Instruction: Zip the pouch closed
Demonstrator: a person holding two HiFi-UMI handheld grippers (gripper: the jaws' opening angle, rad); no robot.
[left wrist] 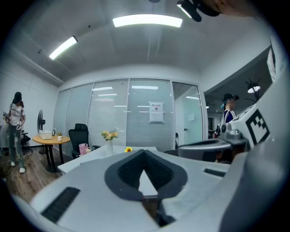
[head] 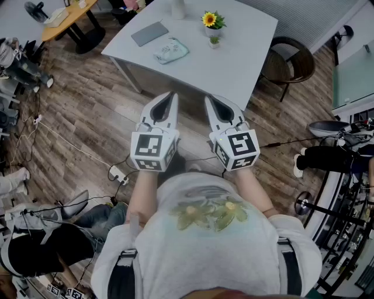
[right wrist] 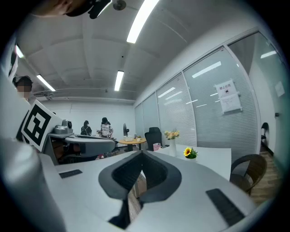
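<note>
The pouch (head: pixel 170 51) is pale teal and lies on the white table (head: pixel 245 52), near its left side and well ahead of both grippers. My left gripper (head: pixel 170 96) and right gripper (head: pixel 210 99) are held side by side in front of the person's chest, over the wooden floor short of the table. Both point level toward the table. In the left gripper view the left gripper (left wrist: pixel 144 152) has its jaws shut with nothing between them. In the right gripper view the right gripper (right wrist: pixel 141 153) is likewise shut and empty. Neither gripper view shows the pouch.
On the table also stand a grey flat pad (head: pixel 149 33), a potted sunflower (head: pixel 213 22) and a white vase (head: pixel 178 9). A brown chair (head: pixel 290 58) stands to the table's right, and a round wooden table (head: pixel 70 17) at far left. Cables (head: pixel 70 146) and a power strip (head: pixel 118 174) lie on the floor.
</note>
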